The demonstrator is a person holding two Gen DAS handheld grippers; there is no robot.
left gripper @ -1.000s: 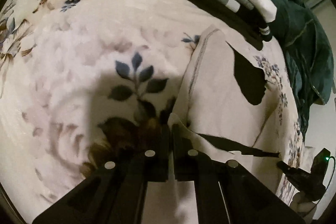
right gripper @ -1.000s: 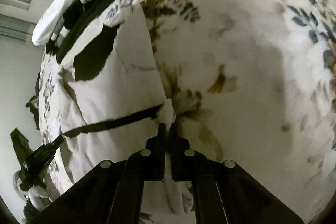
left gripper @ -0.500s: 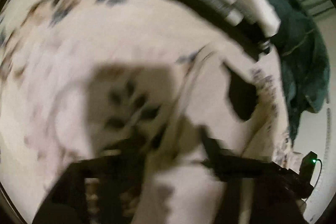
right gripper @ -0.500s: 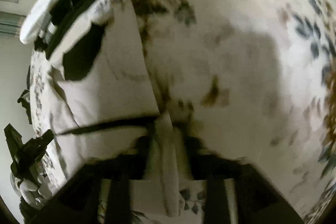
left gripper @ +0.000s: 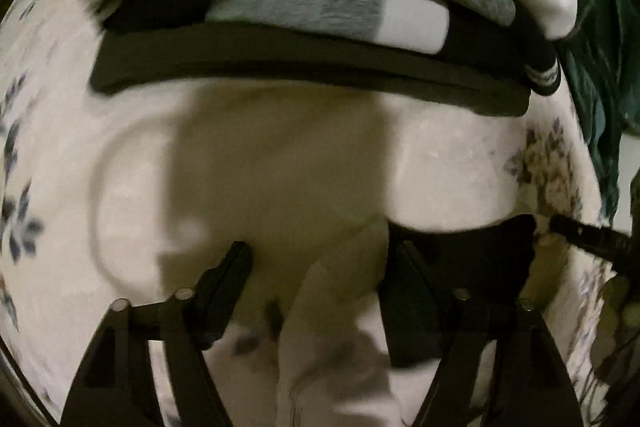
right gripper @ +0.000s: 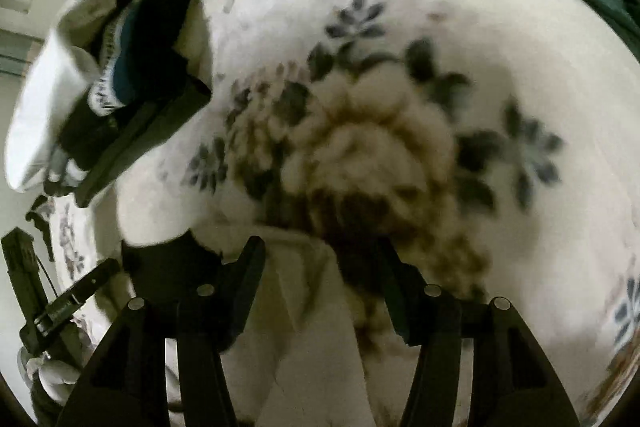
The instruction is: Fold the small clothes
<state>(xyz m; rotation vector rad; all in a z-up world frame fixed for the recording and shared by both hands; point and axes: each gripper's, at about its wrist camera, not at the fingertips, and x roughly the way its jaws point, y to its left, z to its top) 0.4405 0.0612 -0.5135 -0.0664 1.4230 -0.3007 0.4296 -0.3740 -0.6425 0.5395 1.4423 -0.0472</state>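
On the floral blanket (right gripper: 400, 75), both tongs (left gripper: 320, 259) (right gripper: 320, 255) gape over the cream garment (left gripper: 280, 155), orientation unclear.

We see a bed (right gripper: 460, 75) with a floral cover. On it lies a cream garment (left gripper: 280, 163), beside a stack of folded clothes (left gripper: 312, 63), and a dark green cloth (left gripper: 600, 75) at the edge.
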